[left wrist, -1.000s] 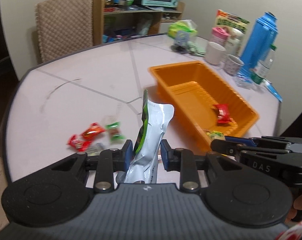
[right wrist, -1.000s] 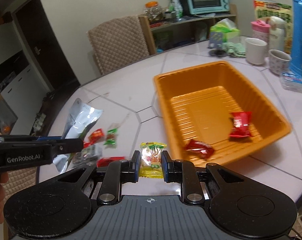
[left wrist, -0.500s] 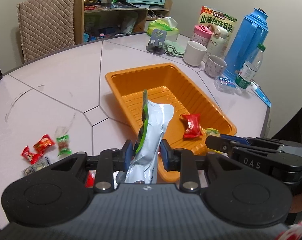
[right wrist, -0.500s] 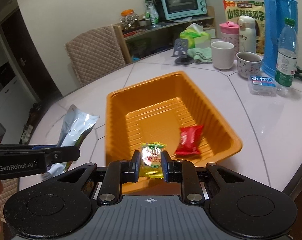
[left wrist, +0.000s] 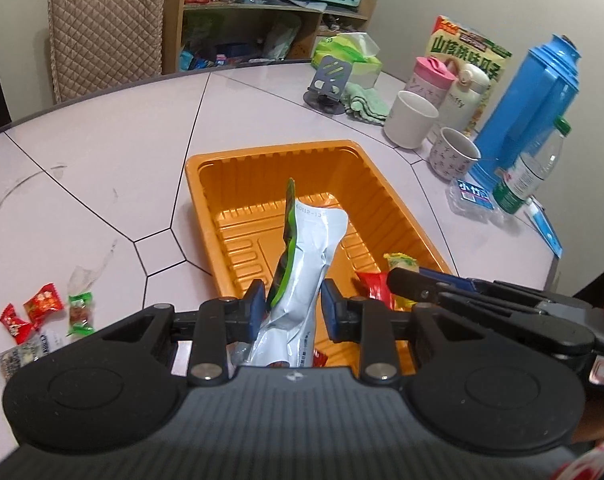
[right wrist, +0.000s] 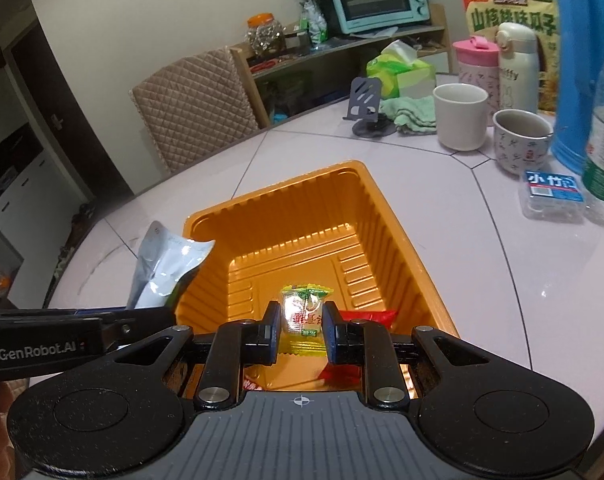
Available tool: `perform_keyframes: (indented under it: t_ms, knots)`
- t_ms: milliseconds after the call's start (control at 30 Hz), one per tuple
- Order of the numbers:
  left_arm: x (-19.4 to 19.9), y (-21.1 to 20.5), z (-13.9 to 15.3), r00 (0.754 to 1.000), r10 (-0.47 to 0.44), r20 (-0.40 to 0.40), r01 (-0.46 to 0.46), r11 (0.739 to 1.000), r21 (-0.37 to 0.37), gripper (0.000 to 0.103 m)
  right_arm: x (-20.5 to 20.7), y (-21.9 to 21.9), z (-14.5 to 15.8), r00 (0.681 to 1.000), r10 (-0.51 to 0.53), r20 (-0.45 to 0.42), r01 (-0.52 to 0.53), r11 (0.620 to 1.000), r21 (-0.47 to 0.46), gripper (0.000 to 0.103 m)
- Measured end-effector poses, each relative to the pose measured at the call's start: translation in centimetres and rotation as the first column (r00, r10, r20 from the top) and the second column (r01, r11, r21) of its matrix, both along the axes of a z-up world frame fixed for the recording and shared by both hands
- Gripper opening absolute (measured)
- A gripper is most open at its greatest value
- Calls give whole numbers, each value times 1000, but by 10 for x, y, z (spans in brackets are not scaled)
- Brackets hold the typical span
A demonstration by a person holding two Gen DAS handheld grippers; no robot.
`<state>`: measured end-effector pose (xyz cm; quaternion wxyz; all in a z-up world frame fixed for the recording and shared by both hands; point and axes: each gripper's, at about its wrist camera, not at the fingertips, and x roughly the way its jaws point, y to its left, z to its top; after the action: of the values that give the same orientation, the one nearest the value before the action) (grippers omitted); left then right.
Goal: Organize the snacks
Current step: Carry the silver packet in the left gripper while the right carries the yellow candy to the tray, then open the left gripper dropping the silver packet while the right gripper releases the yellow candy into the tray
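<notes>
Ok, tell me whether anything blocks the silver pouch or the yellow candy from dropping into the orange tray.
Nothing visible does. The left gripper holds the silver pouch and the right gripper holds the yellow candy, both above the open orange tray. Only a red candy lies near its front, with bare floor beyond.

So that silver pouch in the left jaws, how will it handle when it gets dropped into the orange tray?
The silver pouch is probably light: it stands upright from a grip near its bottom end. It looks crinkled and bent, so likely floppy foil that will flop flat rather than stay standing. Its glossy film may slide on the orange tray's ribbed floor.
</notes>
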<state>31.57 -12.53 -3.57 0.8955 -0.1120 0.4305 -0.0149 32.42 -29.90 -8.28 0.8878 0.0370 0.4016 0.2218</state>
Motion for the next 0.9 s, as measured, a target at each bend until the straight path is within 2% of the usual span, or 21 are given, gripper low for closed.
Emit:
perform_keyframes:
  t_ms: [500, 767, 900]
  knots:
    - [53, -11, -36, 995, 26, -92, -25, 1000, 16, 27, 43, -6, -24, 999, -4, -51, 4, 1000, -9, 22]
    - [64, -11, -44, 993, 17, -114, -18, 1000, -5, 27, 50, -11, -24, 998, -17, -55, 17, 1000, -4, 22]
    - [63, -9, -43, 994, 17, -110, -16, 1000, 8, 30, 51, -11, -24, 998, -15, -59, 15, 1000, 1, 22]
